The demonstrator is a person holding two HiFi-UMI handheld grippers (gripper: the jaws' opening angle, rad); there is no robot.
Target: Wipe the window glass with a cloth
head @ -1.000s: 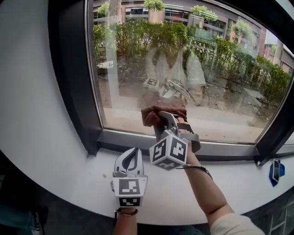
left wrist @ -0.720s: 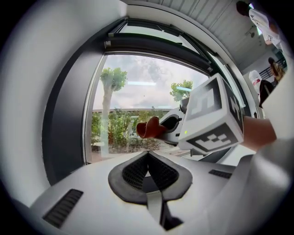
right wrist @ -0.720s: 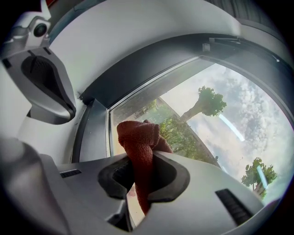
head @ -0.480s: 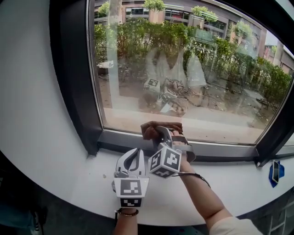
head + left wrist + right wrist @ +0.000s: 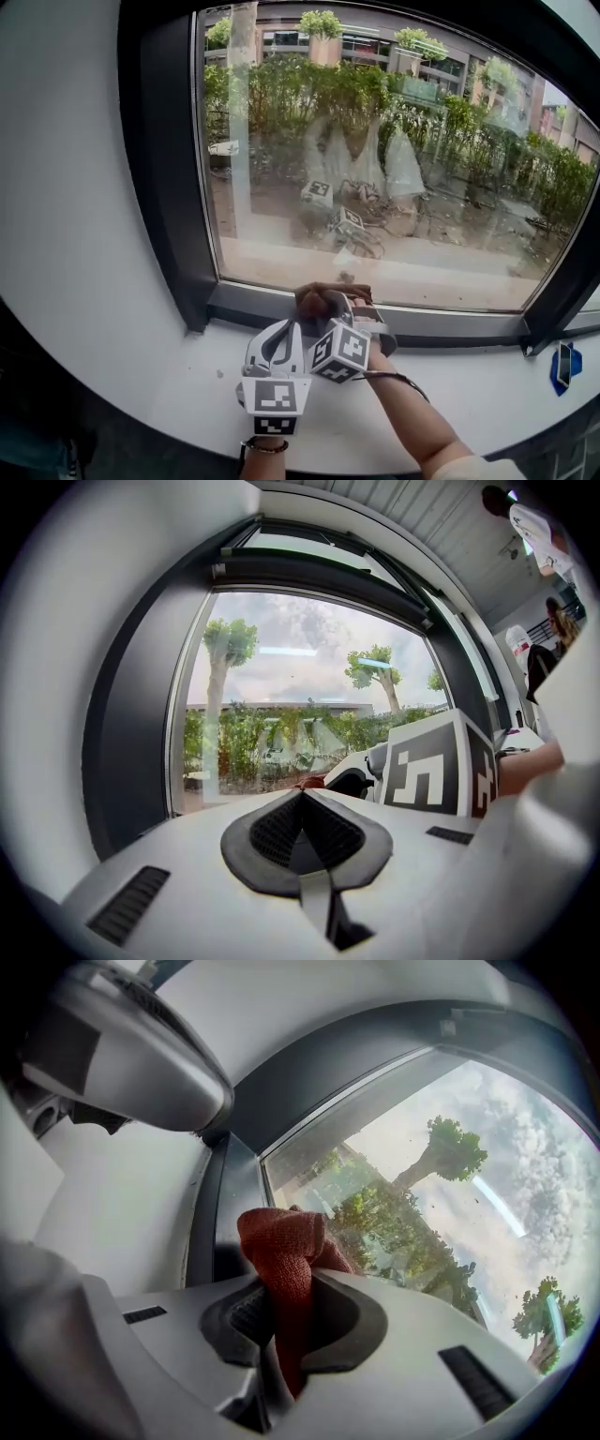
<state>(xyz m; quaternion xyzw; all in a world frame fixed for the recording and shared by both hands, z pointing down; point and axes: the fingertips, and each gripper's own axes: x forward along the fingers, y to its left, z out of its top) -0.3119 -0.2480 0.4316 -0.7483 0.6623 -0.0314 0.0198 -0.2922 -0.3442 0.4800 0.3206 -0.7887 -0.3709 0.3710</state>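
Window glass broad across the upper head view, green shrubs beyond it, set in a dark frame. Below that, a white curved surface along the foot of the frame. Right gripper stretched forward to the bottom edge of the pane, jaws clamped on a rust-red cloth. In the right gripper view, cloth bunched into a wad above the pads and trailing down between them, low by the left corner of the pane. Cannot tell whether the wad touches the glass or only the lower frame. Left gripper just beside the right one, nearer the person, above the surface, jaws pressed together with nothing between. Small blue item at the far right of the surface, well apart from both.
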